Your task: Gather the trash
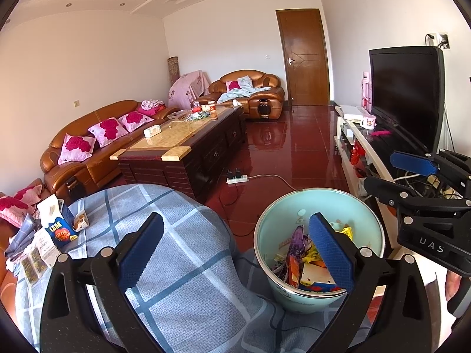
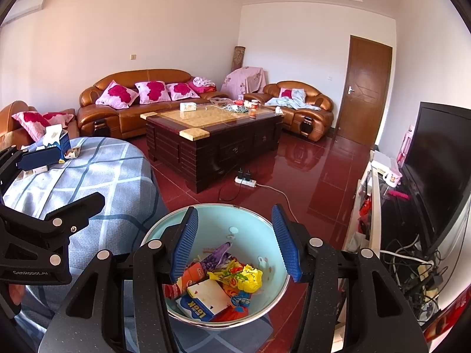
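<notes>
Nearest me, my right gripper [image 2: 235, 242] hangs over the pale blue trash bin [image 2: 266, 226], its blue pads spread apart with nothing between them. Below it the bin holds the collected trash: a blue LOOK box [image 2: 195, 306], a yellow crumpled wrapper [image 2: 250, 276] and a purple wrapper [image 2: 219, 254]. My left gripper [image 1: 235, 247] is released too, jaws wide and empty, one pad over the checked blue cloth [image 1: 182, 253] covering the tabletop, the other over the bin's rim.

Farther along that tabletop, at its far left edge, another blue LOOK box [image 1: 60, 229] stands upright beside a small carton [image 1: 80, 220] and some flat packets [image 1: 36, 257].

Beyond, a white power strip [image 2: 245, 181] lies on the red tile floor [image 2: 309, 170] before the dark coffee table [image 2: 215, 138]. Brown leather sofas [image 2: 138, 103] with pink rose cushions line the far wall, and a black television [image 2: 435, 170] stands at the right.
</notes>
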`<state>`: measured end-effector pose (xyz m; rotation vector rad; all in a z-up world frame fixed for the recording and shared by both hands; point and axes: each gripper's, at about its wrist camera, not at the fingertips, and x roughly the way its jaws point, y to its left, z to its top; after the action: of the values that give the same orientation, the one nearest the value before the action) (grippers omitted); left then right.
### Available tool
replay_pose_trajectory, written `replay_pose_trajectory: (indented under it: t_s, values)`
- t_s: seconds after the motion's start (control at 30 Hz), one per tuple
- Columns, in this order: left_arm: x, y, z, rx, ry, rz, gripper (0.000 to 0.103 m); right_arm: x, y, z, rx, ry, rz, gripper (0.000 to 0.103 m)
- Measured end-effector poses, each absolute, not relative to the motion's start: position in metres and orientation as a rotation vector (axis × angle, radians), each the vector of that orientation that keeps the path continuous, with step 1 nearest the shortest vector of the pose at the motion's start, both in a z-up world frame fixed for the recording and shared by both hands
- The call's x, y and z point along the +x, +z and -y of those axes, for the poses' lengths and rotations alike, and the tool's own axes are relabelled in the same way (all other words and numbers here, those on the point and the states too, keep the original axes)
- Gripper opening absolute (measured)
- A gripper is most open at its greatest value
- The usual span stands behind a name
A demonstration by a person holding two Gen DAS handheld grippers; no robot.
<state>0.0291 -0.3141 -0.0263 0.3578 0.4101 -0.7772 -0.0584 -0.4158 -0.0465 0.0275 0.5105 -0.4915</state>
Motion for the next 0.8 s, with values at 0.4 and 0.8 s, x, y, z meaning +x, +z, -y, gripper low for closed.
replay_pose_trajectory:
  t_s: [0.4, 0.8]
  values:
    - [0.0299, -0.0274, 0.3134, 0.356, -0.769, -0.409, 0.097, -0.059, -0.0456, 0.4177, 0.023, -0.491, -0.51, 0.054]
    - [0.03, -0.0287, 0.3132, 0.358, -0.768, -0.409, 0.097, -0.0588, -0.0458, 0.4167, 0.021, -0.492, -0.51, 0.054]
